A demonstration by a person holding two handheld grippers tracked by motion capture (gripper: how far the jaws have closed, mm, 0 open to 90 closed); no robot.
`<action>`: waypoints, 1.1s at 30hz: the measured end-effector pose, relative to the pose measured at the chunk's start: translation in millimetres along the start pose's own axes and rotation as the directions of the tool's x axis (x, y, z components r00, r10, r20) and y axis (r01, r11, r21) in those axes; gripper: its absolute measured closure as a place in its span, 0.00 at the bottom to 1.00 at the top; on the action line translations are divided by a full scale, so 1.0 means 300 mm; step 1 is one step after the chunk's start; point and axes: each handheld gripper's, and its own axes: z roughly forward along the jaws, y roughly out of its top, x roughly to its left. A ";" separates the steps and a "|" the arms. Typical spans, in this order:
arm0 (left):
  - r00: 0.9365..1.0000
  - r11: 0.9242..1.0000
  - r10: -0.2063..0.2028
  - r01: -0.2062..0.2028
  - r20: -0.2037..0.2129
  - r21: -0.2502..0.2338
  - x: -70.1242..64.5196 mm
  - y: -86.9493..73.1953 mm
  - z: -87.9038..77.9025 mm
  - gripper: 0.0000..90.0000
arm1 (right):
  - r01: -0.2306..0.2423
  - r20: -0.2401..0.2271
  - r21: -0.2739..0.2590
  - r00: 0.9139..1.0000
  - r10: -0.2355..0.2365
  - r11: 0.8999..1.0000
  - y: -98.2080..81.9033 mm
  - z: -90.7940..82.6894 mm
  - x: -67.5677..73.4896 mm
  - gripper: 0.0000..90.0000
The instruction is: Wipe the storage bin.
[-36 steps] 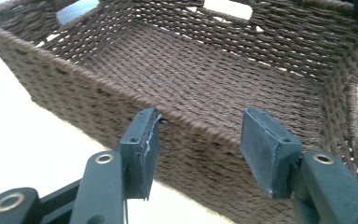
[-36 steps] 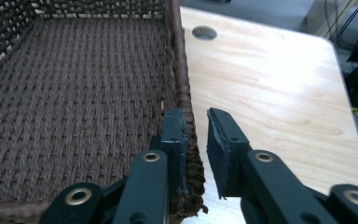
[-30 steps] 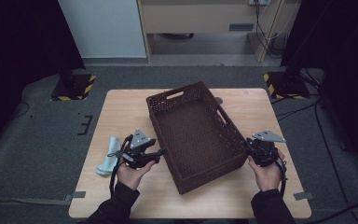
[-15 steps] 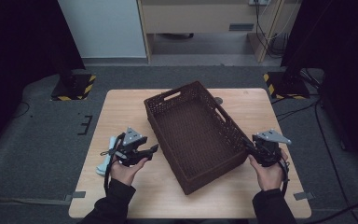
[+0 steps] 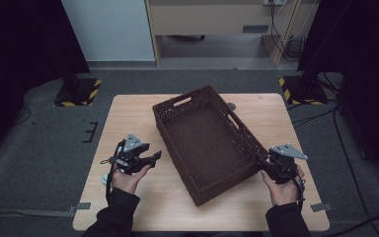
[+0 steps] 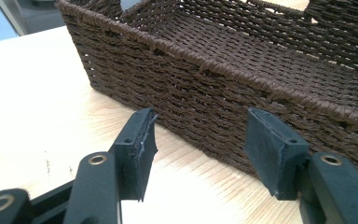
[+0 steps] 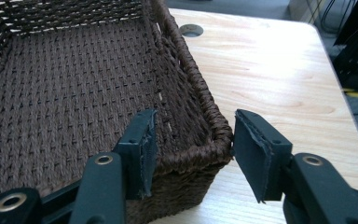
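On the counter (image 5: pixel 128 118), angled from 11 toward 5 o'clock: brown woven basket (image 5: pixel 207 143). At 8 o'clock of it, left hand-held gripper (image 5: pixel 154 157), released, jaws wide and clear of the long wall. At 4 o'clock, right hand-held gripper (image 5: pixel 259 159), jaws just been opening, straddling the near corner rim, one pad inside, outer pad at the rim, no squeeze visible.

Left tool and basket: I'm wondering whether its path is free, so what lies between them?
Only bare wooden table separates the left tool from the basket wall. The left gripper view shows it, with the jaws open and nothing between them.
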 end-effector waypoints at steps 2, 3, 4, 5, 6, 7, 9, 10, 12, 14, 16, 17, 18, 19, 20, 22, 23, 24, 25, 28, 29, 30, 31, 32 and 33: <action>1.000 1.000 0.002 -0.002 0.000 -0.001 0.000 0.000 0.000 0.47 | -0.031 -0.012 0.002 0.999 0.031 1.000 -0.002 0.016 -0.011 0.55; 1.000 1.000 0.003 -0.003 0.001 -0.001 0.001 0.001 -0.001 0.47 | -0.038 -0.011 0.006 0.999 0.038 0.999 -0.002 0.023 -0.013 0.56; 1.000 1.000 0.002 -0.002 0.001 -0.001 0.003 0.000 -0.001 0.47 | -0.032 -0.012 0.006 0.999 0.032 0.999 -0.001 0.028 -0.016 0.56; 1.000 1.000 0.001 -0.001 0.000 -0.001 0.005 0.000 -0.002 0.47 | -0.027 -0.010 0.005 1.000 0.027 1.000 0.000 0.033 -0.017 0.56; 1.000 1.000 -0.001 0.001 0.000 -0.001 0.006 0.000 -0.002 0.47 | -0.022 -0.007 0.007 1.000 0.022 1.000 0.002 0.038 -0.017 0.56; 1.000 1.000 -0.002 0.002 -0.001 -0.003 0.008 0.000 -0.002 0.46 | -0.019 -0.005 0.010 1.000 0.019 1.000 0.003 0.041 -0.016 0.56; 1.000 1.000 -0.007 0.007 -0.003 -0.005 0.012 0.000 -0.003 0.47 | 0.006 0.016 0.009 1.000 -0.006 1.000 0.005 0.053 -0.018 0.56; 1.000 1.000 -0.008 0.008 -0.004 -0.007 0.013 -0.001 -0.004 0.46 | 0.004 0.015 0.009 1.000 -0.004 1.000 0.006 0.062 -0.023 0.55; 1.000 1.000 -0.010 0.010 -0.004 -0.009 0.016 -0.001 -0.005 0.46 | 0.005 0.022 0.013 1.000 -0.005 1.000 0.009 0.077 -0.027 0.55; 1.000 1.000 -0.011 0.010 -0.005 -0.009 0.017 0.000 -0.005 0.46 | 0.019 0.035 0.016 0.999 -0.020 1.000 0.012 0.091 -0.033 0.56; 1.000 1.000 -0.011 0.011 -0.008 -0.007 0.019 -0.001 -0.004 0.46 | 0.024 0.049 0.019 0.998 -0.025 1.000 0.015 0.103 -0.040 0.58; 1.000 1.000 -0.012 0.012 -0.008 -0.007 0.019 -0.001 -0.003 0.46 | 0.029 0.058 0.019 0.998 -0.030 0.999 0.017 0.109 -0.046 0.59; 1.000 1.000 -0.012 0.012 -0.008 -0.007 0.019 -0.001 -0.003 0.46 | 0.030 0.064 0.021 0.997 -0.031 0.999 0.017 0.113 -0.052 0.61; 1.000 1.000 -0.012 0.012 -0.008 -0.008 0.019 -0.001 -0.003 0.46 | 0.026 0.075 0.018 0.997 -0.027 1.000 0.016 0.121 -0.063 0.60; 1.000 1.000 -0.012 0.012 -0.007 -0.008 0.019 -0.001 -0.003 0.46 | 0.023 0.077 0.019 0.997 -0.024 1.000 0.015 0.123 -0.069 0.61; 1.000 1.000 -0.013 0.013 -0.008 -0.008 0.020 0.000 -0.003 0.46 | 0.007 0.062 0.015 0.998 -0.008 1.000 0.013 0.125 -0.083 0.60; 1.000 1.000 -0.013 0.013 -0.008 -0.007 0.021 0.000 -0.003 0.46 | 0.008 0.058 0.013 0.998 -0.008 1.000 0.013 0.125 -0.084 0.59; 1.000 1.000 -0.013 0.013 -0.009 -0.007 0.022 -0.001 -0.003 0.46 | 0.014 0.061 0.010 0.998 -0.014 1.000 0.013 0.123 -0.082 0.58; 1.000 1.000 -0.014 0.014 -0.009 -0.007 0.023 -0.001 -0.004 0.46 | 0.016 0.058 0.007 0.998 -0.017 1.000 0.014 0.118 -0.079 0.57; 1.000 1.000 -0.017 0.017 -0.010 -0.011 0.027 0.000 -0.010 0.46 | 0.014 0.026 -0.021 1.000 -0.013 1.000 0.022 0.088 -0.073 0.50; 1.000 1.000 -0.020 0.020 -0.011 -0.015 0.028 0.001 -0.011 0.46 | 0.009 0.016 -0.031 1.000 -0.008 0.999 0.025 0.070 -0.069 0.48; 1.000 1.000 -0.023 0.022 -0.010 -0.016 0.030 0.002 -0.014 0.46 | 0.003 0.013 -0.036 1.000 -0.003 0.999 0.026 0.059 -0.066 0.46; 1.000 0.999 -0.026 0.026 -0.010 -0.019 0.032 0.003 -0.017 0.46 | 0.000 0.004 -0.036 1.000 0.000 0.999 0.024 0.044 -0.062 0.45; 1.000 0.999 -0.026 0.026 -0.011 -0.023 0.034 0.004 -0.020 0.46 | -0.003 -0.002 -0.041 1.000 0.003 0.999 0.018 0.026 -0.056 0.44; 0.999 0.999 -0.031 0.031 -0.009 -0.026 0.035 0.004 -0.023 0.46 | -0.010 -0.005 -0.040 1.000 0.010 0.999 0.012 0.011 -0.050 0.43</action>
